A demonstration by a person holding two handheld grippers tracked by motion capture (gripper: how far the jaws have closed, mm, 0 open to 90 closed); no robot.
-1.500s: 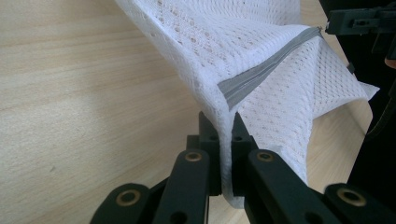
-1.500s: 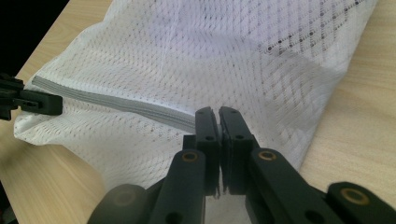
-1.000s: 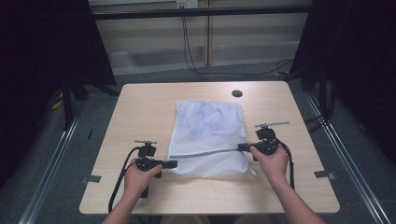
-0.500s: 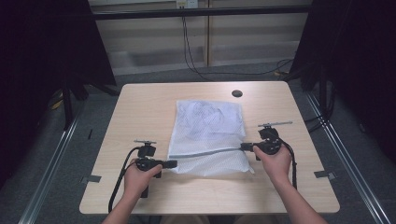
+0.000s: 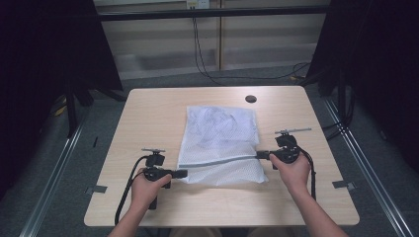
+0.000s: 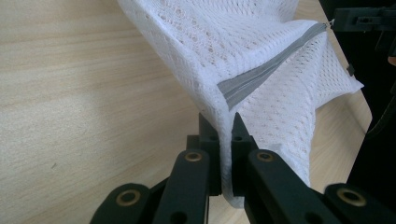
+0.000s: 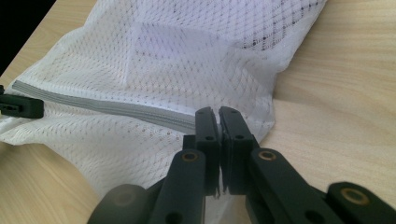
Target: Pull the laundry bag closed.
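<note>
Mesh bag [image 5: 220,143] contents (a pale bundle) stay unidentifiable.

We hold two black grippers, the left gripper [image 5: 184,173] and the right gripper [image 5: 259,155]. Each has two flat black jaws ending in square-cut tips, and behind the tips run broad black links pinned with round brass-coloured rivets. Smaller dark screw holes sit just behind each tip. Further back, above each body, stands a short post topped by a thin grey plate. A black cable [image 5: 126,193] loops away from the rear of each gripper. Our forearms are bare, with no sleeves reaching the wrists.
</note>
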